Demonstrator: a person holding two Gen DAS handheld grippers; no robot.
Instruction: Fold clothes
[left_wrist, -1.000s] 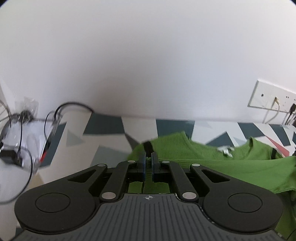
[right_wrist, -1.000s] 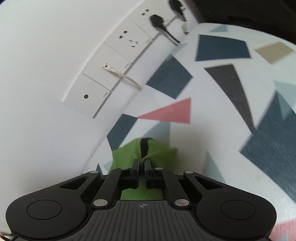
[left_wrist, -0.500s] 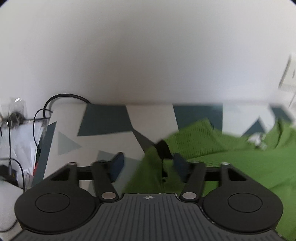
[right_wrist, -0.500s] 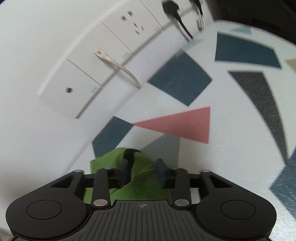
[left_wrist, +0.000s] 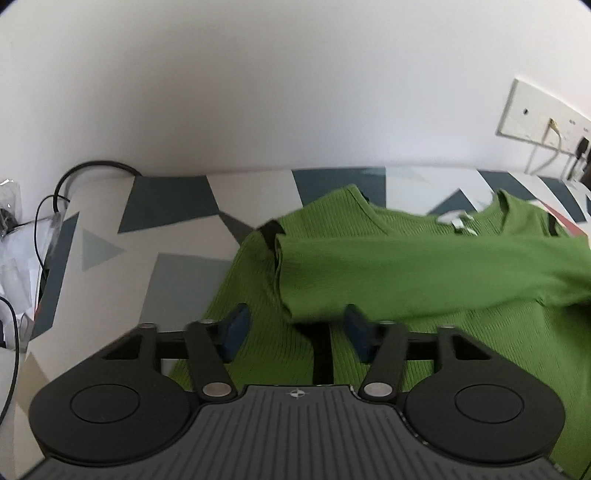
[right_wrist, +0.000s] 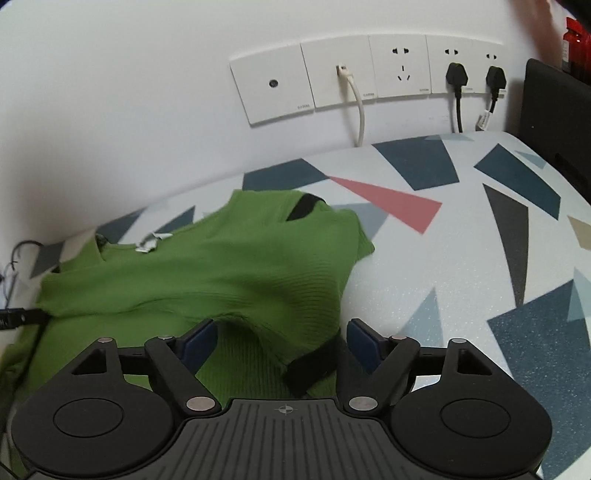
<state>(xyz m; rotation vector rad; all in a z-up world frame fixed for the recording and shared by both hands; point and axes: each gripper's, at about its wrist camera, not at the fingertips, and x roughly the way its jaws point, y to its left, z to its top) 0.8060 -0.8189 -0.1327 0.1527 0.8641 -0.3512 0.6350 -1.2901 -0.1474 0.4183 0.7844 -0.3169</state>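
A green ribbed knit top (left_wrist: 424, 273) with black trim lies on the patterned table (left_wrist: 177, 266), its neckline toward the wall and one part folded across its body. My left gripper (left_wrist: 295, 332) is open and empty over its left side. In the right wrist view the top (right_wrist: 207, 273) fills the left half. My right gripper (right_wrist: 277, 341) is open and empty over the top's near right edge, above a black trim band (right_wrist: 314, 365).
A white wall with a row of sockets (right_wrist: 369, 81) and plugged cables runs behind the table. Clear plastic bags and black cables (left_wrist: 22, 251) lie at the table's left end. A black object (right_wrist: 554, 122) stands at the far right.
Both grippers were shut on the green top's corners one second ago. They have opened, let the cloth go and drawn back. The folded part now lies across the top.
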